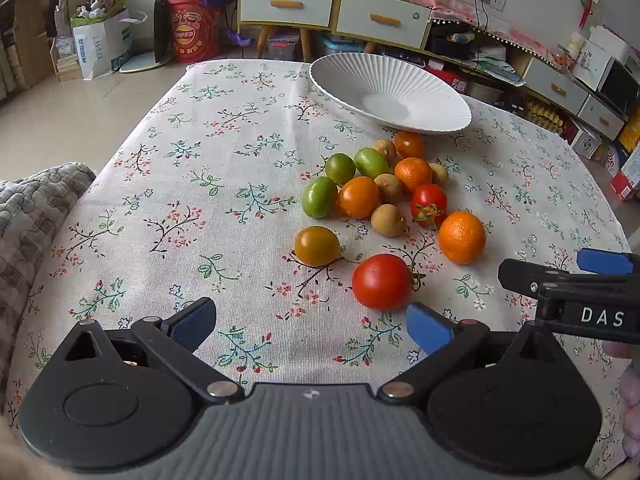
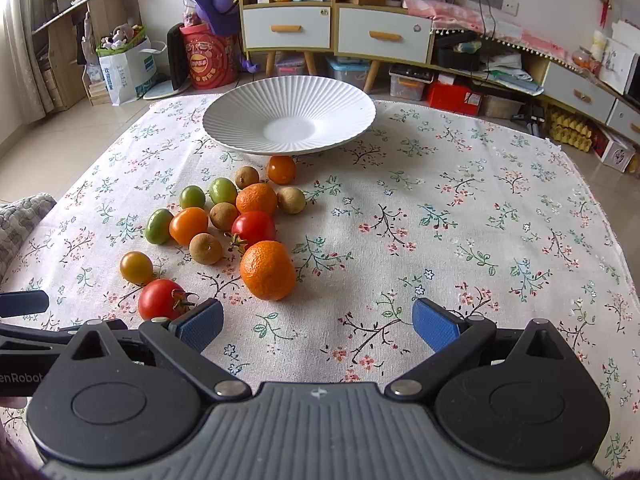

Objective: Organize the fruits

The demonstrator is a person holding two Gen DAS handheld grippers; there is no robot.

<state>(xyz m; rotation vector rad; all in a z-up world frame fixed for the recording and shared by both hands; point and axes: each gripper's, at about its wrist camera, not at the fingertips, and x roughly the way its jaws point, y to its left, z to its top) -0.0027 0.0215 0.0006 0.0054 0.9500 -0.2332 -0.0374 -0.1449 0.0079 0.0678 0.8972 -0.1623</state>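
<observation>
A pile of small fruits lies on the floral tablecloth in front of a white ribbed plate (image 1: 390, 92) (image 2: 290, 114), which holds nothing. Nearest are a red tomato (image 1: 382, 281) (image 2: 161, 299), a large orange (image 1: 462, 237) (image 2: 268, 270) and a yellow-green tomato (image 1: 317, 245) (image 2: 136, 267). Behind them lie green fruits (image 1: 319, 197), brown longans (image 1: 388, 220) and more oranges. My left gripper (image 1: 310, 326) is open, just short of the red tomato. My right gripper (image 2: 318, 324) is open over bare cloth, right of the large orange.
The table (image 2: 480, 220) is covered by a floral cloth, and its edges fall away on all sides. A grey quilted cushion (image 1: 28, 216) sits at the left edge. Cabinets, boxes and bags stand on the floor behind. The right gripper's fingers (image 1: 604, 261) show in the left wrist view.
</observation>
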